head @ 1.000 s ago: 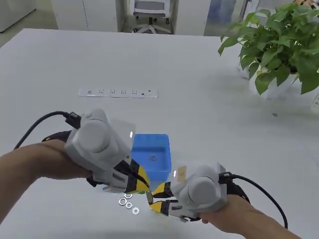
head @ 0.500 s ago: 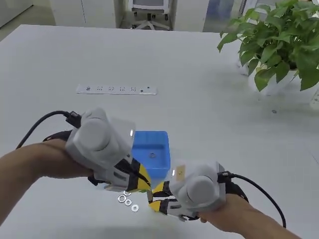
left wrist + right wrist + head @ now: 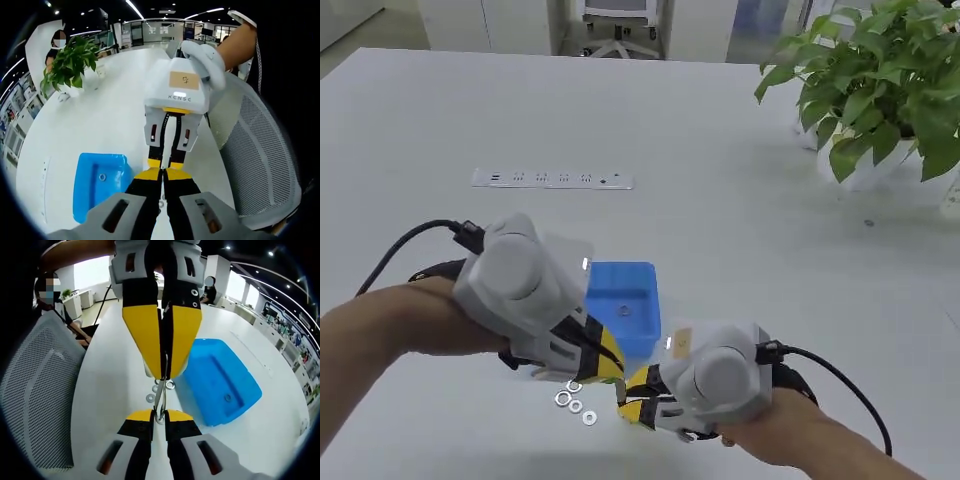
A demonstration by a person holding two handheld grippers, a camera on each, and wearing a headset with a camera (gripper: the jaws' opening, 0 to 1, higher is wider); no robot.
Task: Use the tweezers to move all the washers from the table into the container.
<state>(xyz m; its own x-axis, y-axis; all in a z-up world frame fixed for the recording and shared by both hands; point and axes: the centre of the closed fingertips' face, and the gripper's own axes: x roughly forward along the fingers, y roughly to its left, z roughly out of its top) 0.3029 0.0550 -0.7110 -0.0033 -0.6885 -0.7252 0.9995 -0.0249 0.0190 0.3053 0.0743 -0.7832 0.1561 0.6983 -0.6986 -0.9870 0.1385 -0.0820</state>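
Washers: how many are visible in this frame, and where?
4. One washer lies inside the blue container; three more lie in a row on the table near it. Others may be hidden under the left claw.

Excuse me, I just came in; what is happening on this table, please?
A person works with two tools at a white table. The left tool and the right tool face each other tip to tip, and both are shut on thin metal tweezers between them. A few washers lie on the table beside the tips, next to a blue container. One washer is already in the container.
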